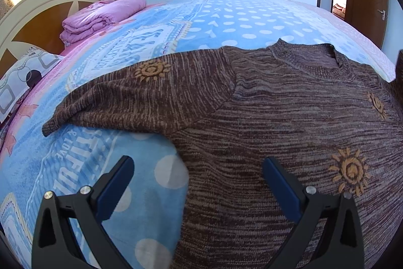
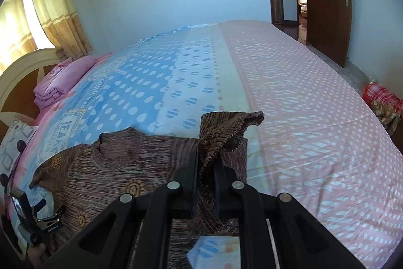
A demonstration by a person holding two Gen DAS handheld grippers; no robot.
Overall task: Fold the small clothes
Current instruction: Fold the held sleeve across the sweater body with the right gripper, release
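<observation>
A brown knit sweater (image 1: 289,117) with orange sun patterns lies flat on the bed, collar at the far side. Its left sleeve (image 1: 121,97) stretches out to the left. My left gripper (image 1: 197,168) is open and hovers just above the sweater's left side edge, holding nothing. In the right wrist view the sweater (image 2: 105,178) lies at lower left. My right gripper (image 2: 205,160) is shut on the sweater's right sleeve (image 2: 226,127), lifted above the body with the cuff standing up past the fingertips. The left gripper tool (image 2: 37,221) shows at the lower left edge.
The bed has a blue dotted sheet (image 1: 239,24) and a pink dotted part (image 2: 314,117). A folded pink quilt (image 1: 100,17) and a pillow (image 1: 22,82) lie by the headboard (image 1: 37,4). An open brown door (image 2: 325,4) and a red bundle (image 2: 380,97) are at right.
</observation>
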